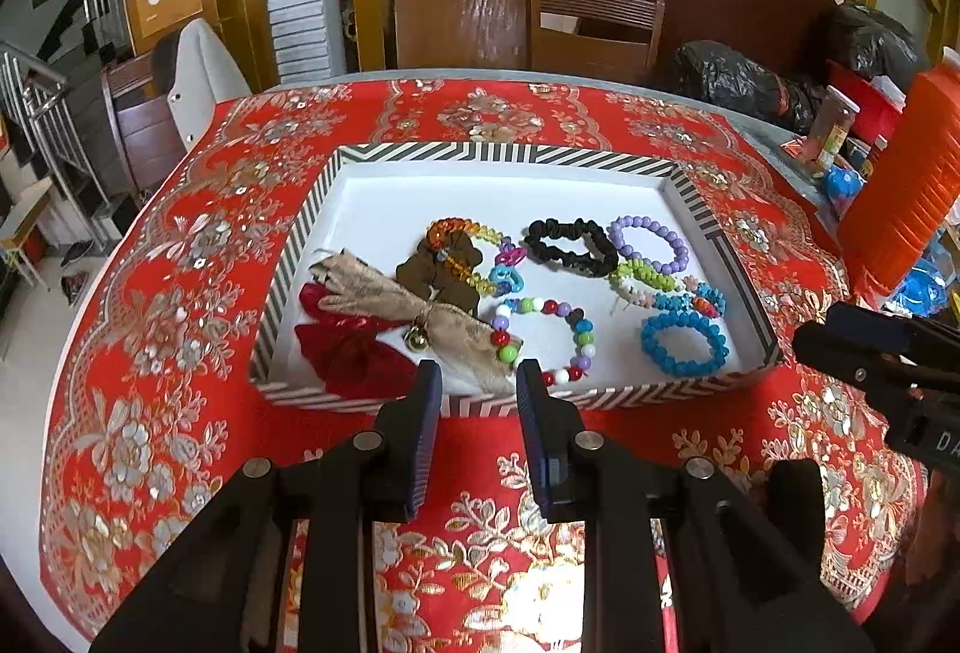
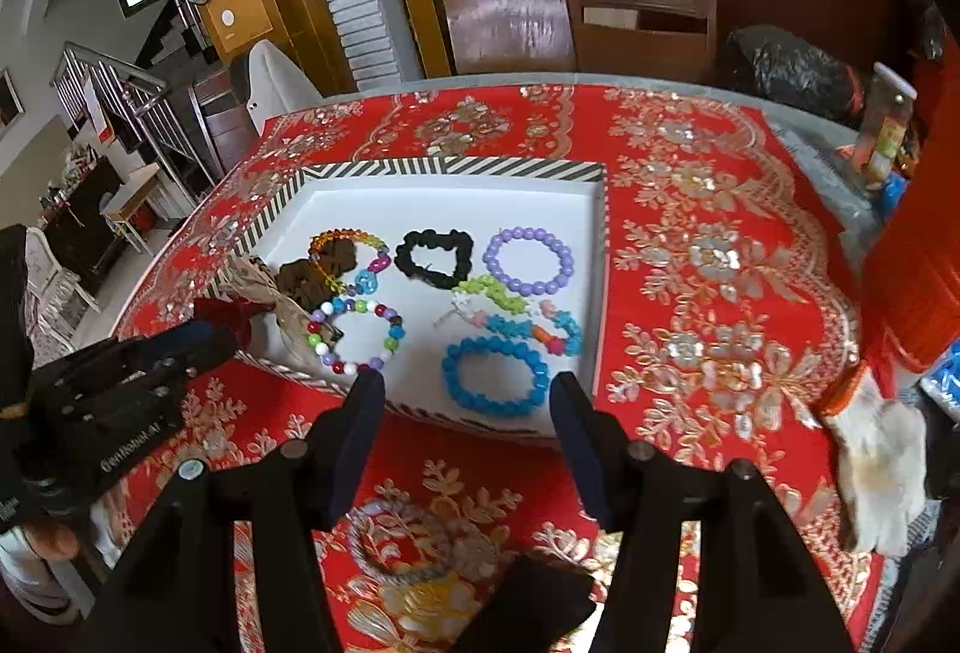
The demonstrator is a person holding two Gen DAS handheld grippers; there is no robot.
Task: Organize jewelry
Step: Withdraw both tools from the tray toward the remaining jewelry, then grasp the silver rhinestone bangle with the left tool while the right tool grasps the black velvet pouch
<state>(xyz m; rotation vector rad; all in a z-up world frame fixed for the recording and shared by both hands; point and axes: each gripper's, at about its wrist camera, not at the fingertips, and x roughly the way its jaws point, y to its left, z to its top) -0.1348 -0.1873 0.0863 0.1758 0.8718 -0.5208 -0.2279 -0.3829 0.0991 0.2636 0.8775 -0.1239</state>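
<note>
A white tray with a striped rim (image 1: 690,173) (image 2: 456,168) lies on the red floral tablecloth. It holds a blue bead bracelet (image 1: 681,370) (image 2: 492,407), a purple one (image 1: 645,221) (image 2: 528,233), a black scrunchie (image 1: 564,227) (image 2: 432,236), a multicoloured bead bracelet (image 1: 585,341) (image 2: 393,335), a beige bow with a bell (image 1: 408,305) and a red bow (image 1: 354,347). My left gripper (image 1: 480,383) hovers at the tray's near rim, open and empty. My right gripper (image 2: 467,395) is open over the near rim by the blue bracelet. A pale braided hair tie (image 2: 399,539) lies on the cloth beneath it.
An orange container (image 1: 900,185), a small bottle (image 1: 834,128) and black bags (image 1: 750,83) crowd the table's right side. A white glove (image 2: 882,473) lies at the right. Wooden chairs (image 1: 594,29) stand behind the table. The table edge curves away on the left.
</note>
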